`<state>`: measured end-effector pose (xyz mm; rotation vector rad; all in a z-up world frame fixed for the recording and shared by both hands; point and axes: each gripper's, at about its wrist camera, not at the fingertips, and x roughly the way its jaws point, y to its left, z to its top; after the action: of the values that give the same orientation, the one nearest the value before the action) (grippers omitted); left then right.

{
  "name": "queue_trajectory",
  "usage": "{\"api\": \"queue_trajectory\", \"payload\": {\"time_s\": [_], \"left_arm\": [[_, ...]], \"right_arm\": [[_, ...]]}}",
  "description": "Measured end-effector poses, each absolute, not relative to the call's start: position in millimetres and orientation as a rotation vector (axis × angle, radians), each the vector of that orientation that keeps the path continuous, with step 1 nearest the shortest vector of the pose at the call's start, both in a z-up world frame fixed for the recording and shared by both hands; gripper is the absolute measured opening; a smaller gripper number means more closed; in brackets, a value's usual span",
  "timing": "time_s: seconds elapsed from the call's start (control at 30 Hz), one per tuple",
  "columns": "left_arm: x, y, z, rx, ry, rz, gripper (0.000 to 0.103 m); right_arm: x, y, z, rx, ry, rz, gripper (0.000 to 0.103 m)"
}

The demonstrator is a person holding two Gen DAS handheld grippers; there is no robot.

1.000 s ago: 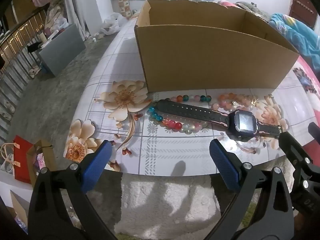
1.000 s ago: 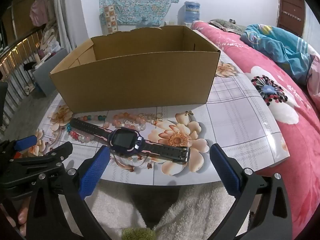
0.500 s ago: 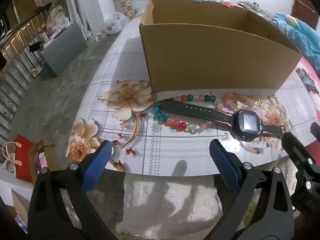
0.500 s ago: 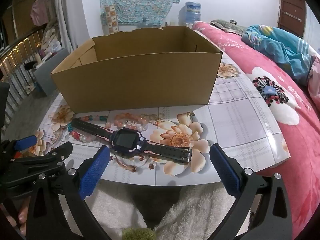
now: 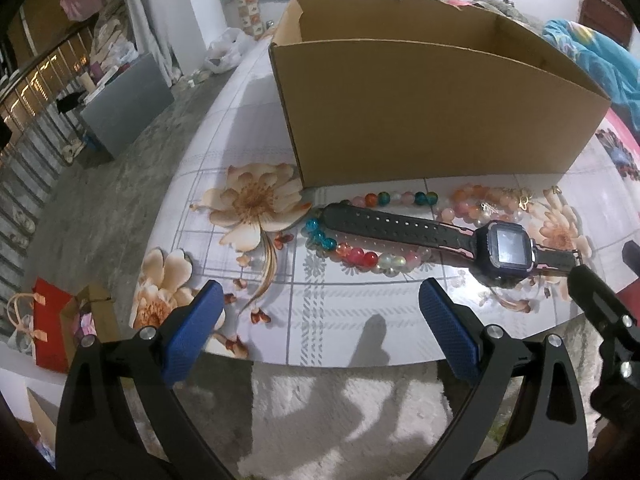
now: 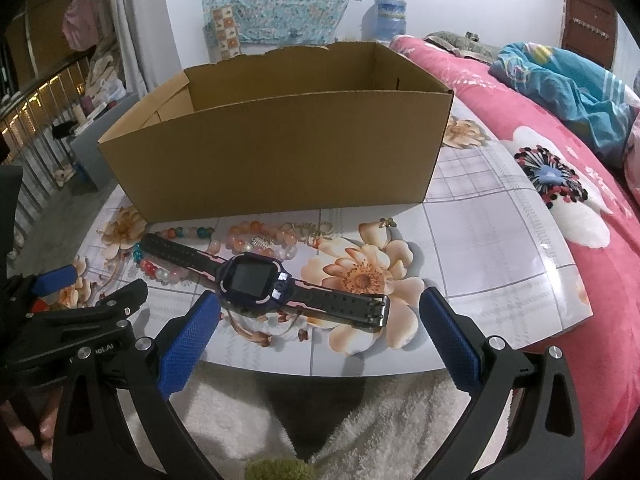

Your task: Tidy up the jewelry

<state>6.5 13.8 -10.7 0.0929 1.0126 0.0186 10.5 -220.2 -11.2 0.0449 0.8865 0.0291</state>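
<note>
I hold my left gripper at the near edge of the table, its blue pads spread wide with nothing between them. My right gripper sits just beside it, also wide open and empty, its pads framing the near end of the watch.

The watch lies flat on the flowered tabletop, face up, its dark strap stretched out in a long line. The buckle end points toward my right side, close to the table edge. The other end of the strap crosses over a bracelet of coloured beads (red, blue, clear and pink ones), so part of that loop is hidden under it. Just behind the watch, between it and the box, lies a second bracelet of pale pink and peach beads with small gold charms beside it; I cannot tell whether the charms are attached to it.

The cardboard box stands upright behind all of this, open at the top, its long front wall facing me. From the left view I can see part of the inside walls but not the floor of the box.

Below the table edge there is white fluffy fabric. A pink bed cover runs along my right, with a blue blanket bunched on it.
</note>
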Motion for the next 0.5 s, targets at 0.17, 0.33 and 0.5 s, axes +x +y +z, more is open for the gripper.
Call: {"api": "queue_trajectory", "payload": {"time_s": [0.17, 0.33, 0.5], "left_arm": [[9, 29, -12, 0.069, 0.985, -0.018, 0.095], [8, 43, -7, 0.073, 0.94, -0.066, 0.095], [9, 47, 0, 0.044, 0.878, -0.188, 0.095]], "right_arm": [[12, -219, -9, 0.039, 0.864, 0.072, 0.097], [15, -208, -8, 0.027, 0.847, 0.144, 0.097], [20, -196, -10, -0.007, 0.846, 0.186, 0.091]]}}
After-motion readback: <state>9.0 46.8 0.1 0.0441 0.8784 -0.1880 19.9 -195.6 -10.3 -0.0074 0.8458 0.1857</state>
